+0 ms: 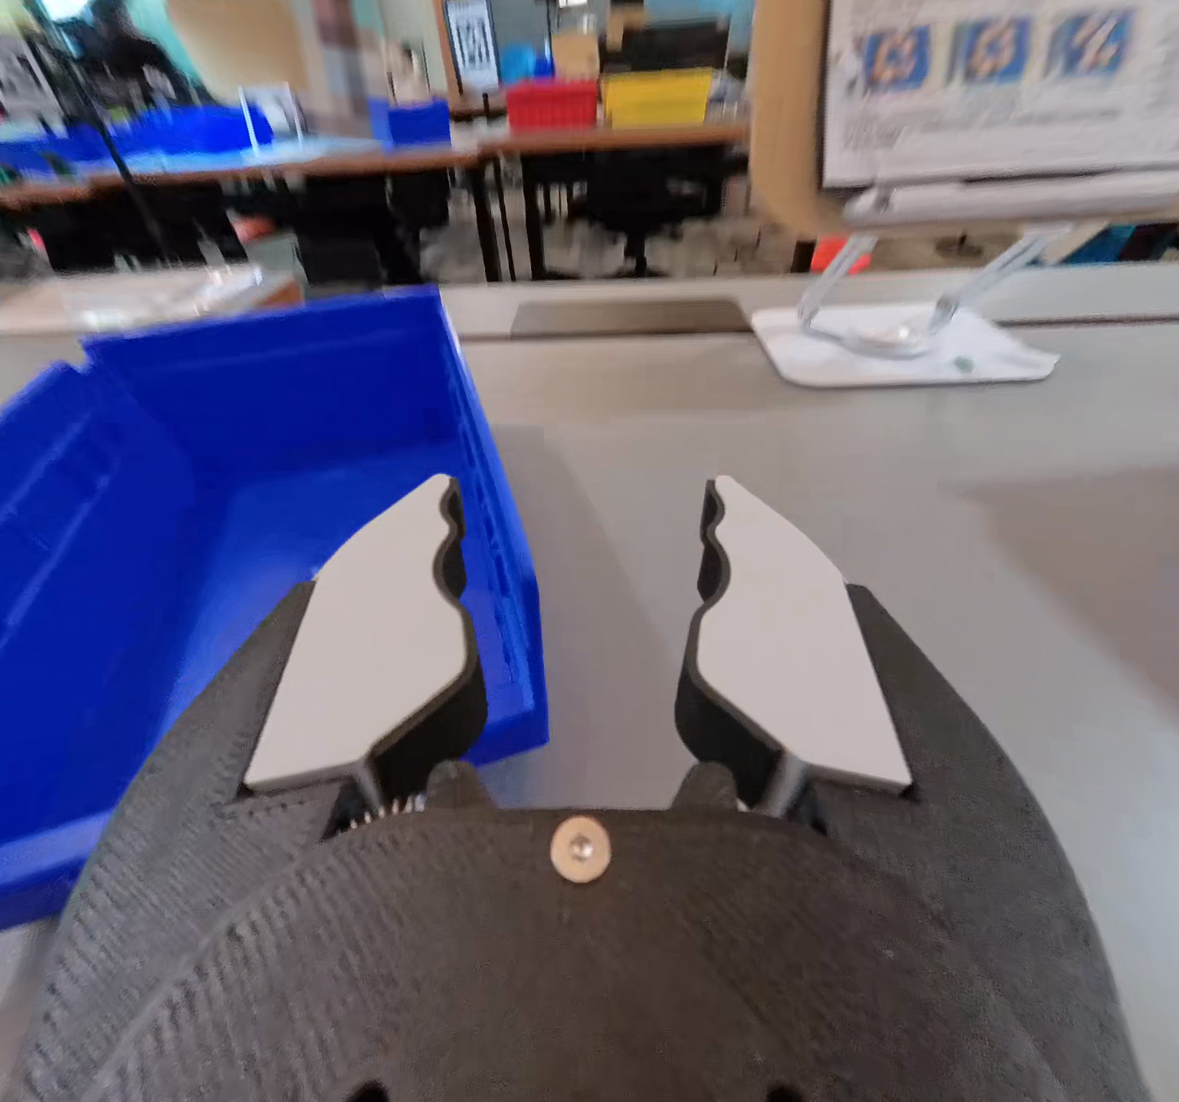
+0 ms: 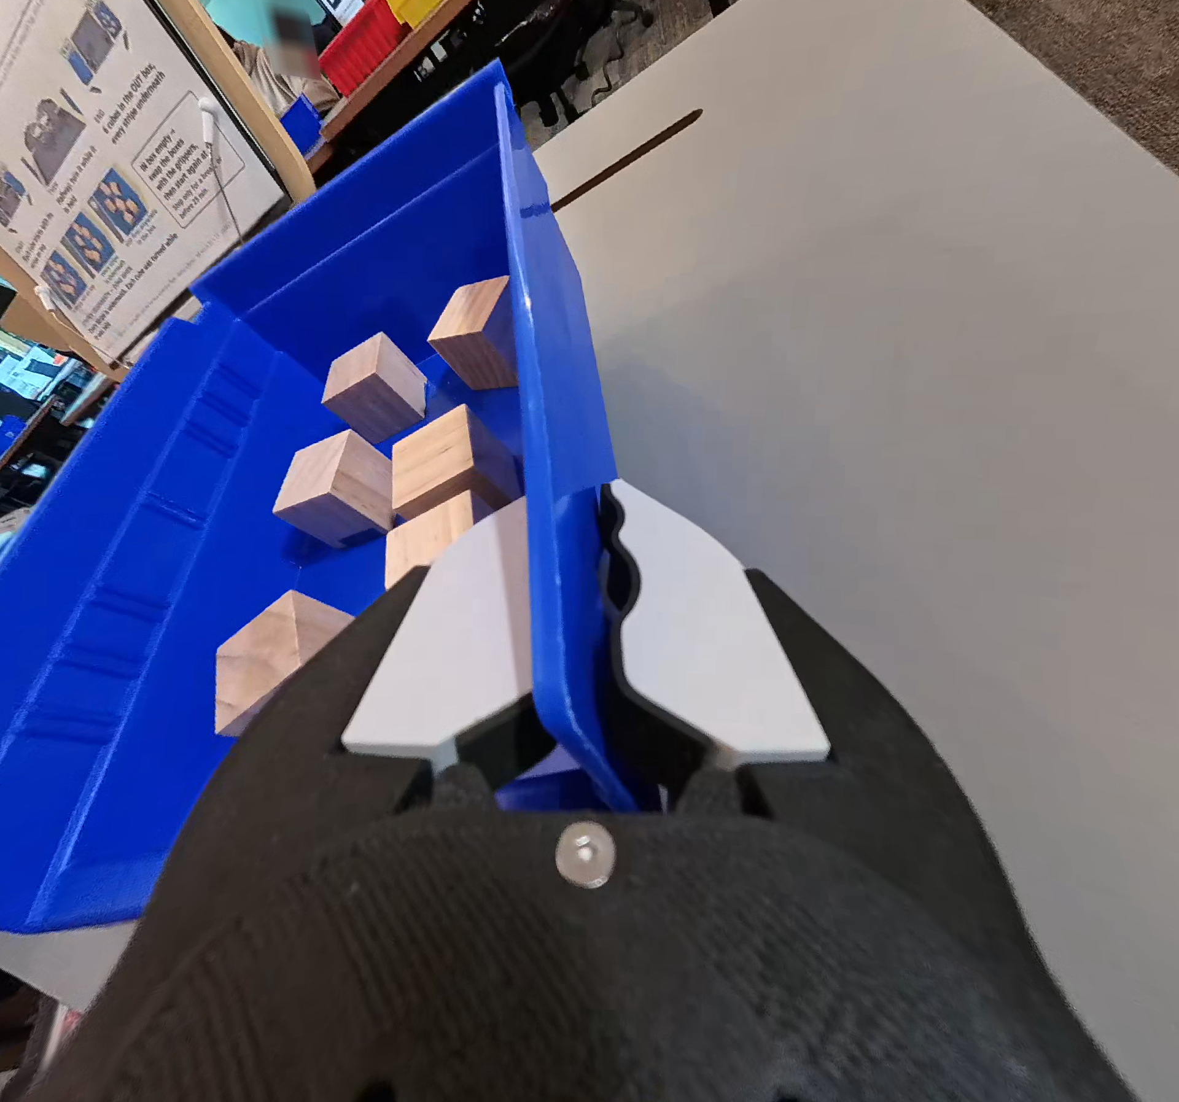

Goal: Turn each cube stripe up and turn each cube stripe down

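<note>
- A pale grey table (image 1: 829, 529) fills the lower half of the left wrist view; behind it, blurred, are long desks with red, yellow and blue crates, and a white poster board (image 1: 1001, 51) at upper right.
- A clear stand on a white base (image 1: 906, 344) sits on the table at right of centre.
- The left gripper (image 1: 582, 484) is at bottom centre, its jaws spread wide with nothing between them, above bare table just right of a blue bin (image 1: 255, 497).
- No cubes can be seen in that bin's visible interior.
- In the right wrist view, another blue bin (image 2: 159, 561) fills the left and centre of the frame, looking tilted.
- The right gripper (image 2: 561, 497) is clamped on the bin's right wall (image 2: 548, 370), one finger inside, one outside.
- Six wooden cubes (image 2: 373, 386) lie loosely in the bin, left of the gripped wall; the nearest is at lower left, beside the gripper body.
- No stripe can be made out on the visible faces.
- An illustrated poster (image 2: 96, 146) stands at upper left.
</note>
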A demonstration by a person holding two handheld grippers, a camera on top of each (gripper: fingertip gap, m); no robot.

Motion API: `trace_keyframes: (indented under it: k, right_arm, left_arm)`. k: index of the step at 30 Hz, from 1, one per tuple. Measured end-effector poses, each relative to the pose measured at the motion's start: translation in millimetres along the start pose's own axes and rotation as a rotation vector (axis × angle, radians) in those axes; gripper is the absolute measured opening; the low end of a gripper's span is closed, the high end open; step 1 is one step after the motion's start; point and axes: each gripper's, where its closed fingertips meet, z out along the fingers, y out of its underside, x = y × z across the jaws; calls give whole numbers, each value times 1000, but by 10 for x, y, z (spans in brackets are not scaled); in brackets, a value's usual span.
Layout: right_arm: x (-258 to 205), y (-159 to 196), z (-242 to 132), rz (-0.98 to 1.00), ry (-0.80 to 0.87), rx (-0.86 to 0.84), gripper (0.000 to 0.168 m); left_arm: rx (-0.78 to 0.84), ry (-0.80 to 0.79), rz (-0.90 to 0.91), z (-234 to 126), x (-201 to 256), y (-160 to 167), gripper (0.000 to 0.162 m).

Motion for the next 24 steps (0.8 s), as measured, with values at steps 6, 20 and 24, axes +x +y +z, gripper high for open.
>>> trace_keyframes:
  k: [6,20,24]
  right_arm:
    - [12,-20,-21,24,-5,23,8]
    - [-272,90,72,-22,-45,-15,9]
    - [-634,257,172,-67,-112,-68,9]
  left_arm:
    - [-228,-82,54,274,-205,480,59]
    - [-194,-133,195,181,-534,311,6]
    - [-119,-131,130,117,-593,138,6]
